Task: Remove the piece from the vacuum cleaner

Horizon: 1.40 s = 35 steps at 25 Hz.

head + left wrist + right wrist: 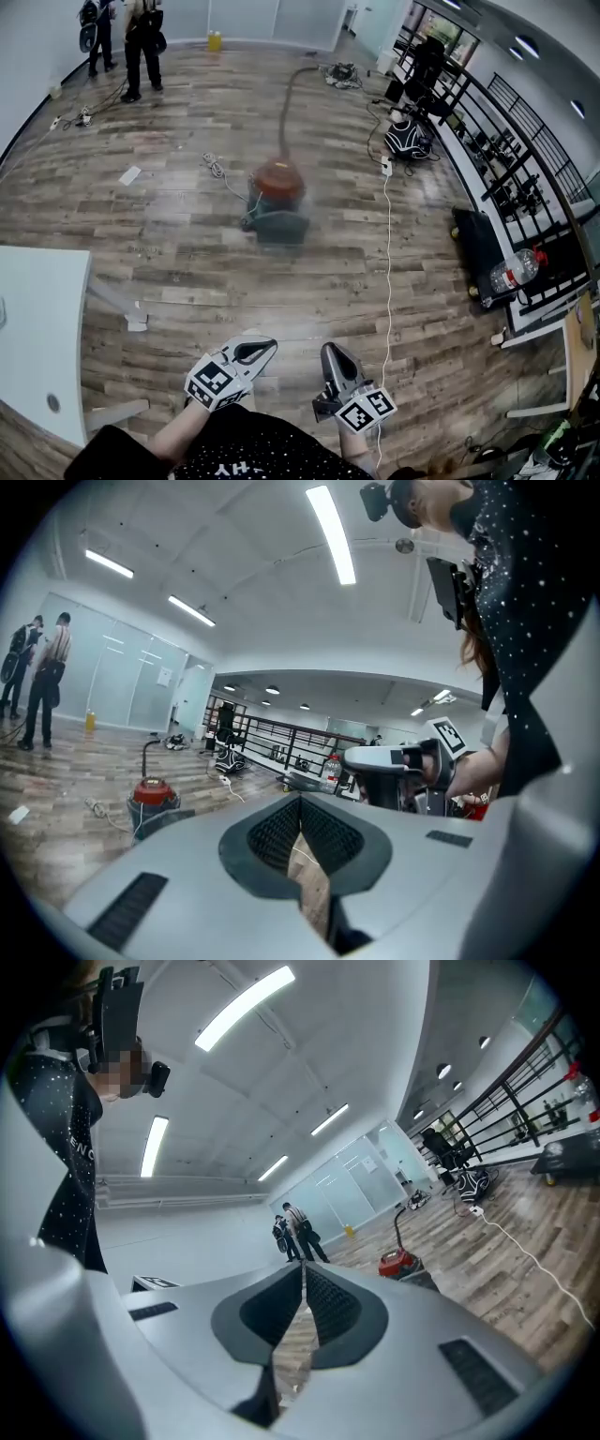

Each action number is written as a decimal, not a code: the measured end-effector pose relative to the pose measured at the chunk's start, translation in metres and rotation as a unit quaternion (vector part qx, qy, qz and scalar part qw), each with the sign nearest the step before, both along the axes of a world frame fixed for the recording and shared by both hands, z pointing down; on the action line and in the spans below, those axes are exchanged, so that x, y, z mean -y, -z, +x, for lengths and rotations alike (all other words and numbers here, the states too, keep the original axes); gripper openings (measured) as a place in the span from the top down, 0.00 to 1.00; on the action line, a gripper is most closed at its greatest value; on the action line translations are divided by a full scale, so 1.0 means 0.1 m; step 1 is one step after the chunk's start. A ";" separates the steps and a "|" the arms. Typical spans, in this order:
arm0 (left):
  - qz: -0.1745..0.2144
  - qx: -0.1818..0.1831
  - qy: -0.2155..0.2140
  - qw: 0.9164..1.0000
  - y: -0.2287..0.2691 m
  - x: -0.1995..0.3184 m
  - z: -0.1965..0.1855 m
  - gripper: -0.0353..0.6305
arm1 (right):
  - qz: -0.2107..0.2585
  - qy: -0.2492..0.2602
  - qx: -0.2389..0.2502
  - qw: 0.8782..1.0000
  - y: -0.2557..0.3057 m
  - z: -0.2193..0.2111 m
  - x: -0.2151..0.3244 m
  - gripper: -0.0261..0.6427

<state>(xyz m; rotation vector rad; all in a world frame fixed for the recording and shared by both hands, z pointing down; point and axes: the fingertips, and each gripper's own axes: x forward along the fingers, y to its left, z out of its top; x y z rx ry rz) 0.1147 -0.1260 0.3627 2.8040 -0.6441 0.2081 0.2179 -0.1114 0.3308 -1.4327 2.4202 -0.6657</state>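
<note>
Red-lidded canister vacuum cleaner (277,195) stands far across the wooden floor (187,244). Near, left gripper (255,350) and right gripper (334,356) are closed, empty; unopened, they would merely shove it. A white cable (386,253) at right may trip feet.

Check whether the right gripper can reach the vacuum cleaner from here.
Probably not yet: the right gripper, jaws shut, sits near the body and the vacuum cleaner stands well ahead. Only bare floor lies between.

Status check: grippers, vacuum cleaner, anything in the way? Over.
Shut, empty: left hand-held gripper, right hand-held gripper. Floor ahead: vacuum cleaner, untouched, hose running from it. Near path: white cable on floor, right side.
</note>
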 end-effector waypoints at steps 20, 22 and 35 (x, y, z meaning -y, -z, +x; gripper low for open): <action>-0.018 0.003 -0.041 0.999 0.12 2.66 0.29 0.94 | 0.000 -0.018 0.004 1.000 0.12 0.40 2.88 0.94; -0.019 0.007 -0.040 0.999 0.09 2.85 0.33 0.94 | -0.003 -0.024 0.005 1.000 0.08 0.48 3.04 0.94; 0.002 0.005 0.041 0.999 0.20 4.27 0.65 0.94 | -0.019 0.056 -0.002 0.998 -0.06 0.82 4.43 0.94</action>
